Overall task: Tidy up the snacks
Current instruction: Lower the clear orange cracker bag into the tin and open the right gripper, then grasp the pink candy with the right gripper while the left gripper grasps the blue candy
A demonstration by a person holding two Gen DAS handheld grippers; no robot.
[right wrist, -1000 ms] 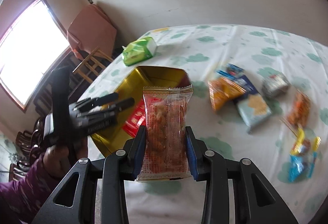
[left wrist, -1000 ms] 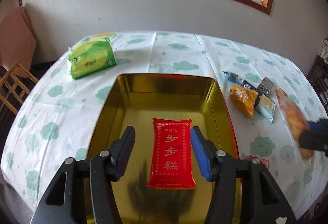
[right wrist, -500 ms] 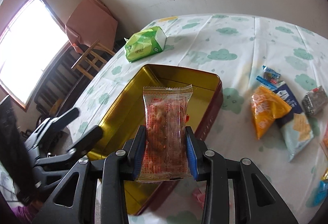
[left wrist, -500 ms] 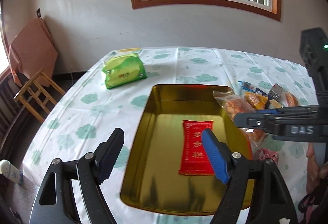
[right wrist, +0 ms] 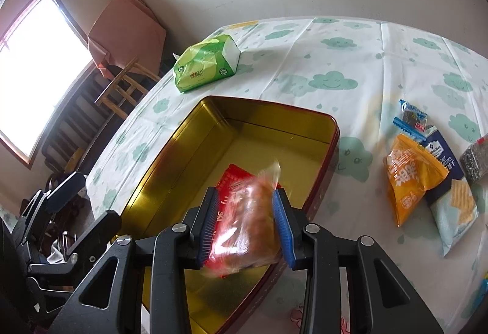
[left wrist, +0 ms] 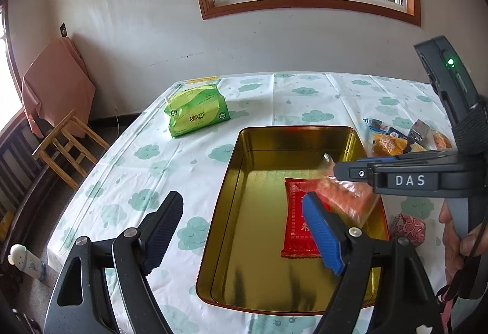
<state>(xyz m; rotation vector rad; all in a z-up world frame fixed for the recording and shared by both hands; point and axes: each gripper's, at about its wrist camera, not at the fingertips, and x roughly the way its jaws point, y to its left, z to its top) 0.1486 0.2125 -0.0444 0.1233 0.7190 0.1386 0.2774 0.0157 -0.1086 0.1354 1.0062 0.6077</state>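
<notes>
Right tongs (right wrist: pixel 246 222) grip a clear orange snack packet (right wrist: pixel 248 224) over the gold rectangular tin (right wrist: pixel 195 147); left tongs (left wrist: pixel 241 233), jaws just widened, hold nothing

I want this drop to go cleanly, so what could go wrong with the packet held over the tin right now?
1. The clear packet in the right tongs hangs over the red packet and could land on top of it instead of beside it.
2. It is close to the tin's right wall; released there, it might catch the rim.
3. The open left tongs hover over the tin and could get in the way.
</notes>
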